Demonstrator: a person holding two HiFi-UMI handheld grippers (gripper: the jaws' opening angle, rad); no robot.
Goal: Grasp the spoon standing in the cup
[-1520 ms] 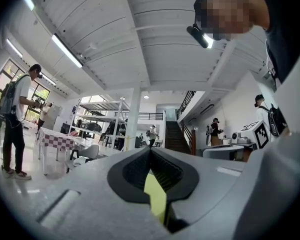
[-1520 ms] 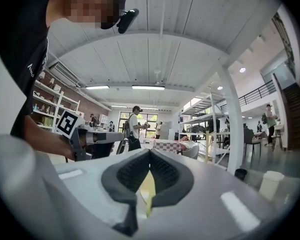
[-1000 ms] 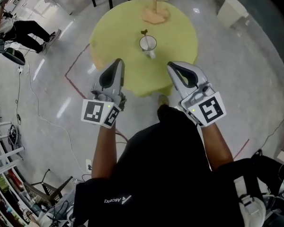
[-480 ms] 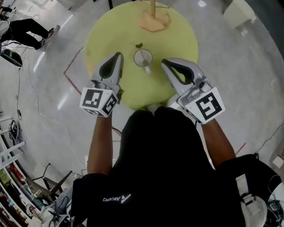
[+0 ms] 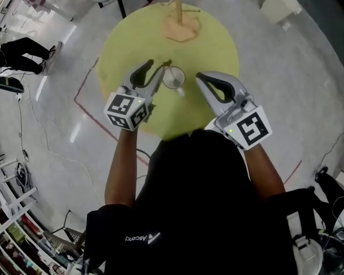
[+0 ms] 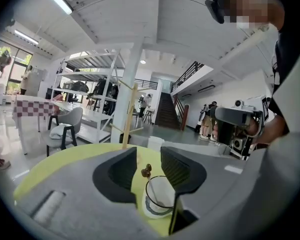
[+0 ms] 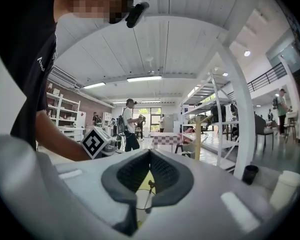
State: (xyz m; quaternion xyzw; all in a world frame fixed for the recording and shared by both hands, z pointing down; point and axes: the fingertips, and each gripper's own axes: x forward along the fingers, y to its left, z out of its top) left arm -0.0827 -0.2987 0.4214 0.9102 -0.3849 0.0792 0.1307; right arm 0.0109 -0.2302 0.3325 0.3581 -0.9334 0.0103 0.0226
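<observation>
A white cup (image 5: 173, 78) stands near the middle of a round yellow-green table (image 5: 218, 44), with a thin spoon (image 5: 168, 63) upright in it, its dark top leaning to the far left. My left gripper (image 5: 154, 71) hangs just left of the cup with its jaws opening. In the left gripper view the spoon's top (image 6: 146, 172) shows in the gap between the pads, apart from both, above the cup (image 6: 157, 200). My right gripper (image 5: 205, 81) hovers to the right of the cup, shut and empty. The right gripper view shows the cup (image 7: 144, 201) and spoon (image 7: 151, 185) under its closed tips (image 7: 149, 152).
A wooden post on a tan base (image 5: 179, 23) stands at the table's far side. On the floor are red tape lines (image 5: 83, 90), a white bin (image 5: 280, 4) at the far right and a cable. A person (image 5: 20, 53) sits far left.
My left gripper has moved forward and right, up to the cup, and its jaws have come apart. The right gripper has barely shifted. The table now sits closer under me.
</observation>
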